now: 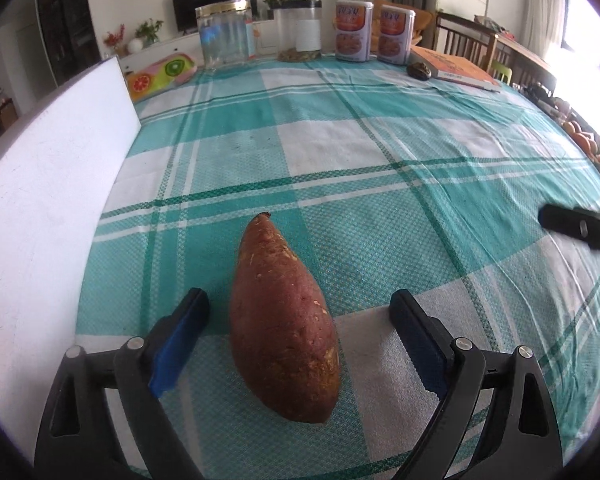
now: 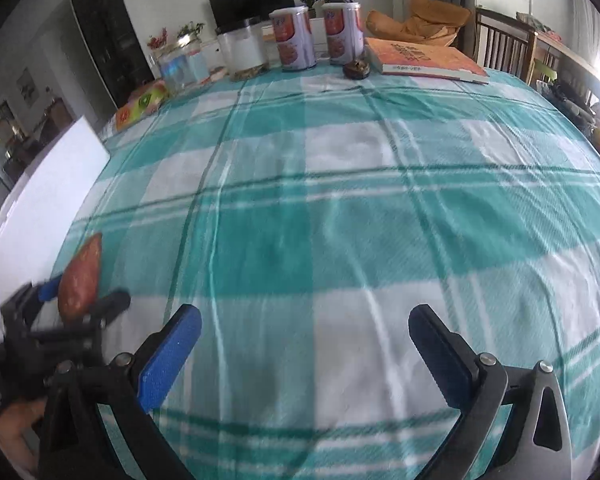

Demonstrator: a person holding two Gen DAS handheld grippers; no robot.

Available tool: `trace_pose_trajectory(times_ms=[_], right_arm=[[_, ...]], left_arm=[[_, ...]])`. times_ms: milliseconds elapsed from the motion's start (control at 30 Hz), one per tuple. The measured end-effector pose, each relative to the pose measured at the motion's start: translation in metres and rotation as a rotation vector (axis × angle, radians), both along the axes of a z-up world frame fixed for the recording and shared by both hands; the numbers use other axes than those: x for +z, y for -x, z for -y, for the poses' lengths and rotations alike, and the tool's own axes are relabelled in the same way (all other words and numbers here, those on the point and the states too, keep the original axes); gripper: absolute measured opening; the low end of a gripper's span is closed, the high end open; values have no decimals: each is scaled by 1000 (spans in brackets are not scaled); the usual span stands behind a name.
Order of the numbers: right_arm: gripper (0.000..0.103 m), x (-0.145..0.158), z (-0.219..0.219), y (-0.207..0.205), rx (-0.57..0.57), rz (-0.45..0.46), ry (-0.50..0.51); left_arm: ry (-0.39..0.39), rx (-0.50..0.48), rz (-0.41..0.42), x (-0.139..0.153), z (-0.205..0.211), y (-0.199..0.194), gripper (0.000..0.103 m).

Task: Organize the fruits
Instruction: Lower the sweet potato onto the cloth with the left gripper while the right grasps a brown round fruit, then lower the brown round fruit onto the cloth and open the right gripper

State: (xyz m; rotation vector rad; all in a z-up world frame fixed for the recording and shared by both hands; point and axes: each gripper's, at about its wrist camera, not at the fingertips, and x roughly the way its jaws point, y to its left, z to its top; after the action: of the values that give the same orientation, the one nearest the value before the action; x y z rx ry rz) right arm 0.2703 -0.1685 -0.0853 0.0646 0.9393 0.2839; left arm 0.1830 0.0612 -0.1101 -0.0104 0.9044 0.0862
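Far table edge: clear jar (image 1: 224, 34) with gold lid, contents not discernible; second jar (image 1: 299, 28) with a thin layer of brownish bits at its bottom; two lidded tins (image 1: 354, 30), contents hidden. Sweet potato (image 1: 284, 332) lies on the checked cloth (image 1: 380, 184), lengthwise between the left gripper (image 1: 300, 320) jaws, which stand spread, clear of both pads. Right gripper (image 2: 305, 330) jaws spread wide over bare cloth, nothing between them.

Teal-and-white checked tablecloth (image 1: 380, 160); white board (image 1: 52, 168) along its left edge; clear jar (image 1: 225, 34), two cans (image 1: 354, 30), orange book (image 1: 452, 66) at far end.
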Motion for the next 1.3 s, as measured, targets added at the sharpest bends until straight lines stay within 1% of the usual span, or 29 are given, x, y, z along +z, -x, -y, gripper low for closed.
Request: trace_pose_trajectory(times_ms=[100,133,167,200,267,300,367,433,500,533,567,600,633,733,833,900,1033,1067,1133,1200,1233,1300], right_arm=[[103,13,15,-82,-52,83,14],[102,13,17,-110,-62,94,16],[99,12,17,-137,-73,90,11],[92,10,17,-161,-85,77,-8],[84,3,13,-203,-105,45,-88],[84,0,8,-222,-112,30,-114],[84,-9,-5,-249,-121,19,-118],[84,-18,-16,-270,-141,13,-76],[84,-18,-25,-284,-168,39,-37],[84,-18,-28,-290,-181,36,-25],[74,-18,-30,-294,-188,37,-12],[42,-17,-33,-296,-183,34,2],[41,-16,-33,-295,-182,27,0],[41,-12,-24,-272,-164,16,-69],[41,-7,-10,-225,-97,-32,-154],[41,-4,-1,-179,-49,-71,-181],[42,-6,9,-70,11,-126,-196],[42,-6,9,-42,18,-132,-196],[42,-7,4,10,19,-111,-158],[42,-12,-3,52,25,-90,-126],[42,-13,-6,67,24,-73,-100],[42,-14,-14,90,15,-8,-27]], left_arm=[[-2,1,0,0,1,1,94],[-2,2,0,-1,1,0,94],[-3,3,0,-1,1,0,95],[-2,3,0,-1,1,0,95],[-2,4,0,-1,1,0,95],[-1,4,0,-1,1,0,95],[-1,4,0,-1,1,0,95],[-1,4,1,-1,2,1,95],[-2,4,1,-1,2,0,96],[-2,4,1,-1,2,1,96],[-1,4,1,-1,2,0,96],[0,5,1,-1,3,0,96],[0,5,1,-2,3,0,96],[0,6,1,-2,4,0,96],[0,5,1,-2,4,0,96],[0,5,1,-2,4,0,96],[-2,6,1,-2,4,0,96],[-2,6,1,-2,5,0,96],[-1,6,1,-2,4,0,96],[-1,6,1,-2,4,0,96],[-1,6,1,-2,4,0,96],[-2,6,1,-2,4,0,96]])
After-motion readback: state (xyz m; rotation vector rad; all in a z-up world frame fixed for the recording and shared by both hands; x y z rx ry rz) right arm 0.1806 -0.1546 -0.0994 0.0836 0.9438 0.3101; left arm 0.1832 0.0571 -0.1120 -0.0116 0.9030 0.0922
